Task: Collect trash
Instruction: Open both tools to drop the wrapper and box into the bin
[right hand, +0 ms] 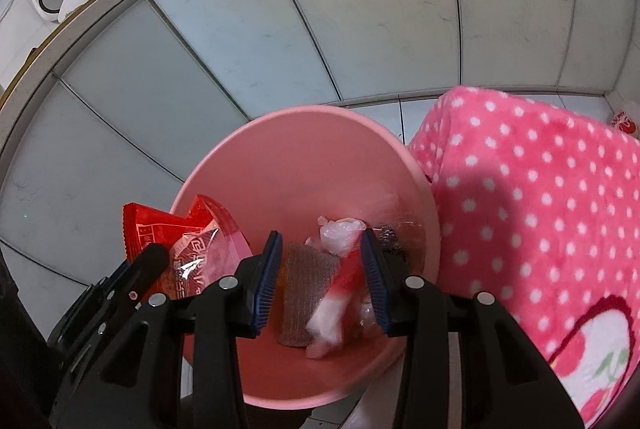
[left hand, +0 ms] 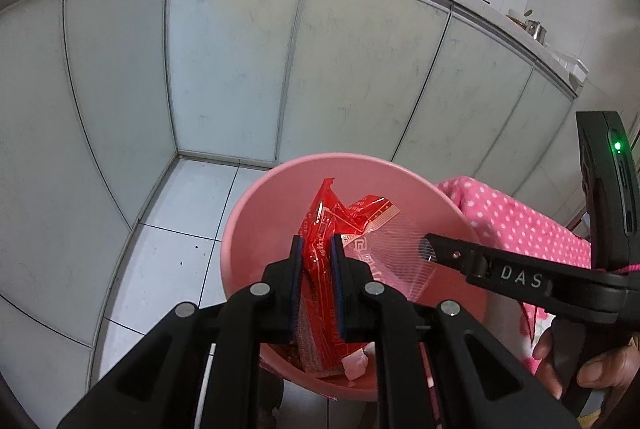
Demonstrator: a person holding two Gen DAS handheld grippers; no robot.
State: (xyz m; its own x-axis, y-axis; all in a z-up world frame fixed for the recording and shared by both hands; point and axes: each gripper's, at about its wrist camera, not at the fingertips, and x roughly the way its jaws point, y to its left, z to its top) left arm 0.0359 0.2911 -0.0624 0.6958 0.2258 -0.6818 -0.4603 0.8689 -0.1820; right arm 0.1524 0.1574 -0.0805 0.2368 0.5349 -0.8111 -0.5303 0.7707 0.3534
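The left tongs (left hand: 316, 249) grip a red wrapper (left hand: 320, 229) over the pink bin (right hand: 280, 157) already holding scraps, the right tongs (right hand: 322, 261) hang released.

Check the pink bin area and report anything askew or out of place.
The red wrapper is not fully in the pink bin: the left gripper holds it upright above the trash, its top edge near the rim. Right gripper is open over the bin.
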